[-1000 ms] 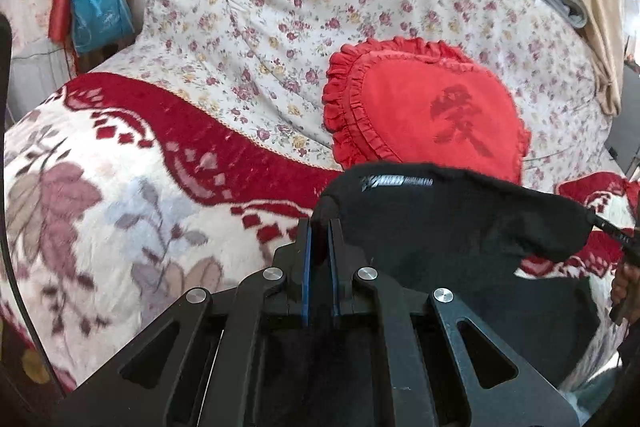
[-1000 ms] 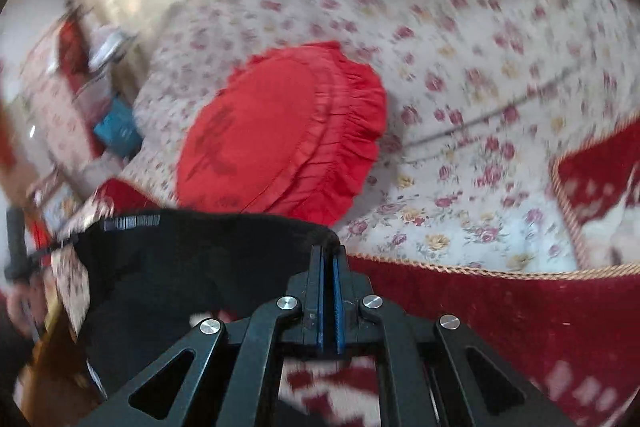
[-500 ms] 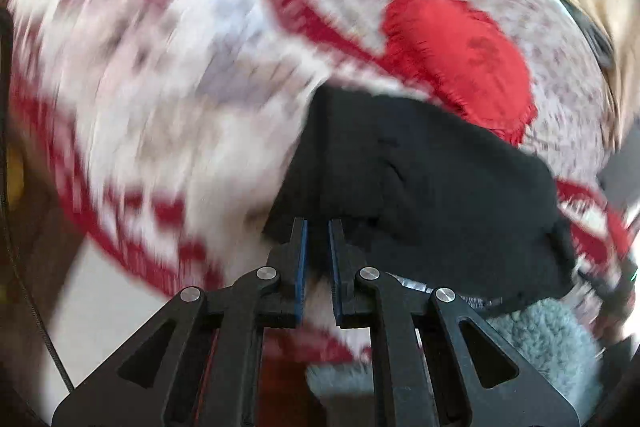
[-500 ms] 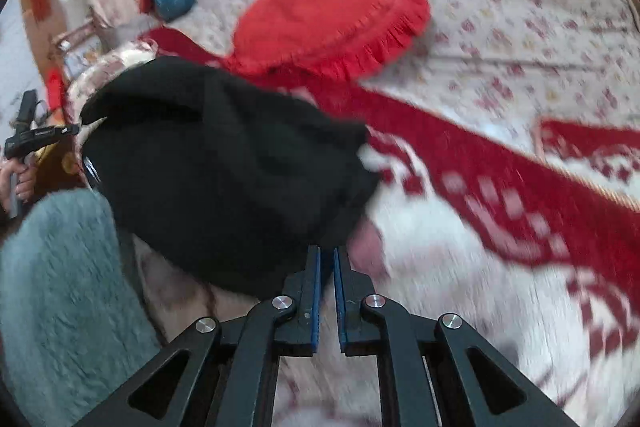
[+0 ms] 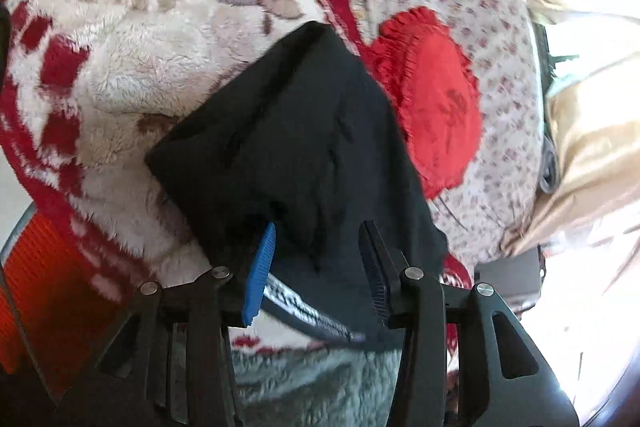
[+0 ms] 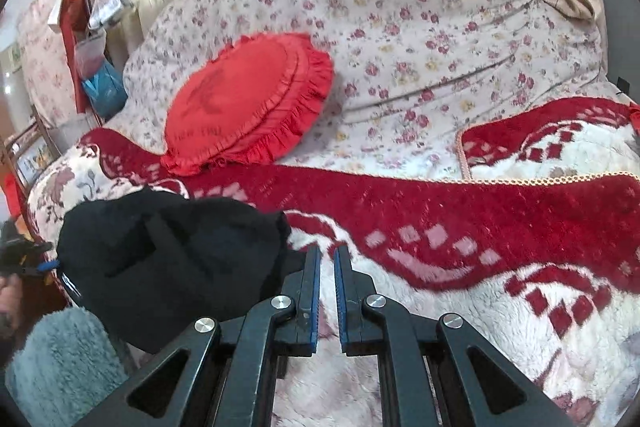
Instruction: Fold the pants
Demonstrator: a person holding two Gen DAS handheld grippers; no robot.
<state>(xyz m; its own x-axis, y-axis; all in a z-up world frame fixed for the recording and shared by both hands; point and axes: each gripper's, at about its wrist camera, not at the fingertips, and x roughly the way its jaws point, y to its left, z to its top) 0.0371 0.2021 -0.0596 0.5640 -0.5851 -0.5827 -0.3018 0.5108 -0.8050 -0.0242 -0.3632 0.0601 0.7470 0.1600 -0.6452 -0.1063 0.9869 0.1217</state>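
A: The fingers (image 5: 262, 267) of the left gripper (image 5: 318, 263) are spreading apart, with the waistband corner of the black pants (image 5: 292, 131) lying loose between them, no pad pressing on it. Those of the right gripper (image 6: 327, 287) stand nearly together, a thin gap between the blue pads and no cloth in it.

B: So where do the pants sit?

A: In a folded bundle on the plush red-and-white blanket (image 6: 460, 227) at the near edge of the bed, short of the red ruffled cushion (image 6: 248, 99). The right gripper is just beside the bundle's edge, not touching it as far as the view shows.

B: The fold looks laid but lumpy. What makes this release go well?

A: Probably letting the left pads clear the waistband fully before pulling away, so the top layer does not drag. Then a light press to flatten the bulge and square the edges would help; the fluffy blanket may snag the fabric.
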